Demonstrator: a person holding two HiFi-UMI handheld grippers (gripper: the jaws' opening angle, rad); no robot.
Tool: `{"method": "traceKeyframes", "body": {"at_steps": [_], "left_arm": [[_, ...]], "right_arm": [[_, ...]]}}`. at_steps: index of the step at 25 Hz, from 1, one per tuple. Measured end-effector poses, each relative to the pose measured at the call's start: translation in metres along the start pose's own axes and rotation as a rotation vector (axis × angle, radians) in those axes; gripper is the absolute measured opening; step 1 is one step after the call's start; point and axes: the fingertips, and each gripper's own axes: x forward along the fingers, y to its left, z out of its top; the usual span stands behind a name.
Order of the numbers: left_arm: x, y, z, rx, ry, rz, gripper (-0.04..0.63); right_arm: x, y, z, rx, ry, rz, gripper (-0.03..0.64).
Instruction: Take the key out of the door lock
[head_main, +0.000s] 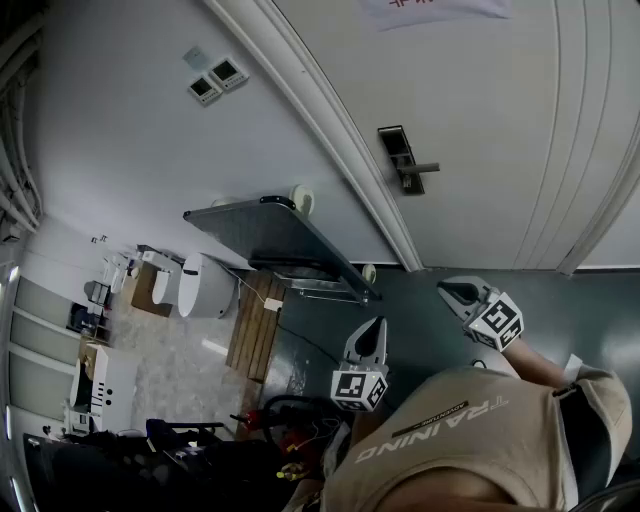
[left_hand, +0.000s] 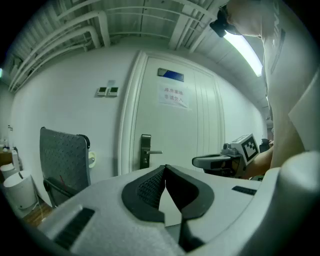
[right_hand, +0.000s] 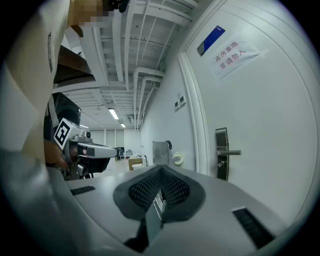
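The white door (head_main: 500, 130) carries a dark lock plate (head_main: 401, 152) with a lever handle (head_main: 422, 168). In the right gripper view a small stub that looks like the key (right_hand: 220, 164) juts out under the handle (right_hand: 231, 152); in the left gripper view it is a tiny speck (left_hand: 144, 160) on the lock plate (left_hand: 145, 149). Both grippers hang well short of the door. My left gripper (head_main: 375, 323) (left_hand: 165, 167) is shut, pads touching at the tips. My right gripper (head_main: 446, 290) (right_hand: 160, 168) is shut too, slightly nearer the door.
A grey panel cart (head_main: 275, 235) leans on the wall left of the door frame, a white bin (head_main: 205, 285) and a wooden pallet (head_main: 255, 320) beside it. Wall switches (head_main: 217, 80) sit higher up. A paper notice (head_main: 430, 8) hangs on the door.
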Motion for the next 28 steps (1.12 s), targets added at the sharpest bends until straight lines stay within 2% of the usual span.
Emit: {"method": "traceKeyframes", "body": {"at_steps": [4, 7, 11, 14, 19, 22, 25, 28], "left_arm": [[-0.011, 0.021, -0.001, -0.007, 0.011, 0.031, 0.009], [-0.011, 0.038, -0.002, -0.009, -0.001, 0.023, 0.009], [-0.007, 0.055, -0.004, -0.022, -0.001, -0.010, 0.009], [-0.002, 0.067, -0.004, -0.014, 0.005, -0.056, 0.009], [-0.005, 0.095, -0.005, 0.009, 0.008, -0.108, 0.009], [-0.001, 0.118, -0.014, -0.035, 0.034, -0.103, 0.009], [0.003, 0.130, -0.010, -0.054, 0.033, -0.109, 0.009], [0.013, 0.137, -0.022, -0.077, 0.071, -0.129, 0.009]], "right_arm": [[0.029, 0.015, 0.010, -0.019, -0.003, 0.048, 0.014], [0.041, 0.022, 0.013, -0.015, -0.003, 0.048, 0.014], [0.049, 0.019, 0.016, -0.024, -0.031, -0.037, 0.014], [0.055, 0.014, 0.011, -0.018, -0.015, -0.098, 0.014], [0.079, 0.017, -0.006, 0.063, -0.013, -0.176, 0.014], [0.097, 0.025, -0.014, 0.136, -0.018, -0.185, 0.014], [0.113, 0.024, -0.010, 0.107, -0.003, -0.185, 0.015], [0.129, 0.014, -0.014, 0.137, 0.016, -0.203, 0.015]]}}
